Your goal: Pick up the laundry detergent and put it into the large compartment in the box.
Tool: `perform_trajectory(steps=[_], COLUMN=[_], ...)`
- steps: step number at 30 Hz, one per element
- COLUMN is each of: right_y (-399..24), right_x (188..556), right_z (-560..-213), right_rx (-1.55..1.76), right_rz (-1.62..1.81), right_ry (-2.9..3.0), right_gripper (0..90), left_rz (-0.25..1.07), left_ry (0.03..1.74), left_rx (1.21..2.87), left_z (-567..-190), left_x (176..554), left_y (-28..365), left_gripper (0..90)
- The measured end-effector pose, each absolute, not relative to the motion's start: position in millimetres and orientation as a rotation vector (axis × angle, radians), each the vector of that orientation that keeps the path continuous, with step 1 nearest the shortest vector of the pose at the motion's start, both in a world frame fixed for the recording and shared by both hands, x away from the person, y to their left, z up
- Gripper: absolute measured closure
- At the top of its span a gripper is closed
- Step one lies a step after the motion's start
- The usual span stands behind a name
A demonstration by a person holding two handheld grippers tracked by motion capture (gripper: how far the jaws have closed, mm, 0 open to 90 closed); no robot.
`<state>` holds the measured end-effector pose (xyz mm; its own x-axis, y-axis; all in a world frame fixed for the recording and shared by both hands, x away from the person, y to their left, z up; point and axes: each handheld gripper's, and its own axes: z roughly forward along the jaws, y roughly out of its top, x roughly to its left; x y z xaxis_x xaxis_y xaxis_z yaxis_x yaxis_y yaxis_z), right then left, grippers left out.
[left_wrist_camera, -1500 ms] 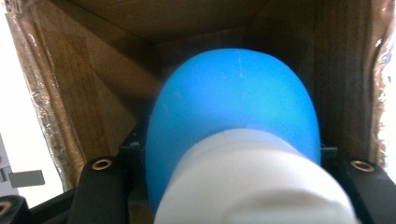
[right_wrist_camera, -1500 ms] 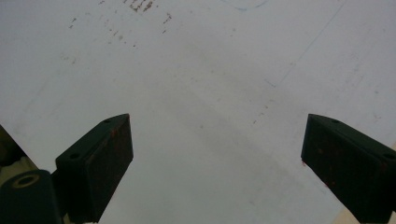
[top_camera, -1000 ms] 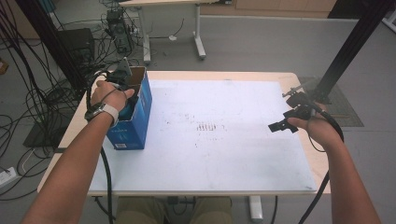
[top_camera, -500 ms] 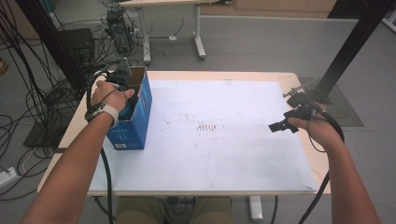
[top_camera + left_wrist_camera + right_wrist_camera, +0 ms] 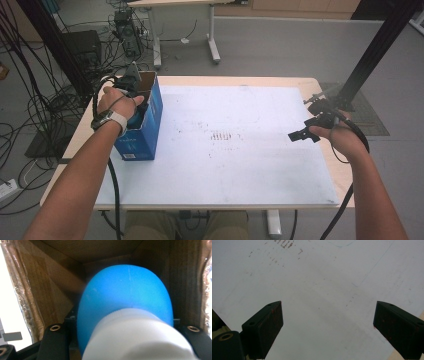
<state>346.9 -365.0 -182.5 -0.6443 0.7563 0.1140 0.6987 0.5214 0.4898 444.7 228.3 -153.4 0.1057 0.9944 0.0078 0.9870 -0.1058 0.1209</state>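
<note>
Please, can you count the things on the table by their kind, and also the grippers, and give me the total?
Blue cardboard box: 1
Blue bottle with white cap, inside the box: 1
White mat covering the table: 1
Grippers: 2, the left gripper in the box around the bottle, the right gripper open above the mat
Total: 5

Your wooden table (image 5: pixel 310 84) carries a white sheet (image 5: pixel 240 165) with faint brown smudges at its middle, and a blue cardboard box (image 5: pixel 145 132) stands at the sheet's left edge.
</note>
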Motion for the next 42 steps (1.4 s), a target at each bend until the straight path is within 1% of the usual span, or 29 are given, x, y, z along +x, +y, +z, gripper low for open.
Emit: perform_trajectory(steps=[42], right_y=[-364.4], right_x=[348.5], right_z=[-183.7], right_rx=[1.269], right_rz=[0.765], right_ry=[2.646], right_gripper=[9.0], left_rz=[0.124], left_ry=[2.042], left_rx=[2.269], left_z=[-153.3], left_x=[446.1], left_y=[228.1], left_gripper=[38.4])
